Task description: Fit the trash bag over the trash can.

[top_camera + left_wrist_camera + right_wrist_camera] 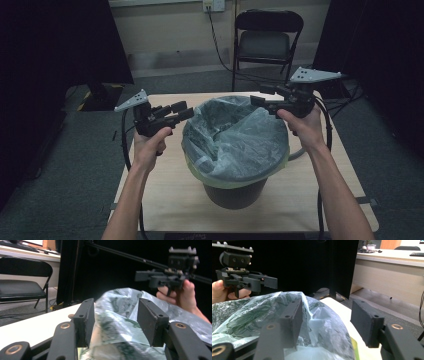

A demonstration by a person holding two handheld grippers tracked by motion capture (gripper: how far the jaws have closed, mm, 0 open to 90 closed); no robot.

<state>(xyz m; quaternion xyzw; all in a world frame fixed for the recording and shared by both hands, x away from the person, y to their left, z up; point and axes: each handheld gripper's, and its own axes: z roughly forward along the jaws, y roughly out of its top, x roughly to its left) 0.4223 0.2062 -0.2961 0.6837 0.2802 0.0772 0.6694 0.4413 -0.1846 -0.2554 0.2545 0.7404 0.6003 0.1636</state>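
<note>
While both grippers hover, the bag-lined bin [235, 192] sits on the table [165, 185].
Left gripper [186, 111] and right gripper [257, 95] gape apart beside the plastic liner [235, 137], gripping nothing.

This looks like a lab or office room set up for recording. Black curtains [55, 40] hang at the left and right of the high view around a small wooden table [165, 185] on grey carpet [75, 175], with a folding chair [267, 37] and a wall socket [213, 5] at the top. The right gripper view shows a long desk [392, 272] at upper right.
</note>
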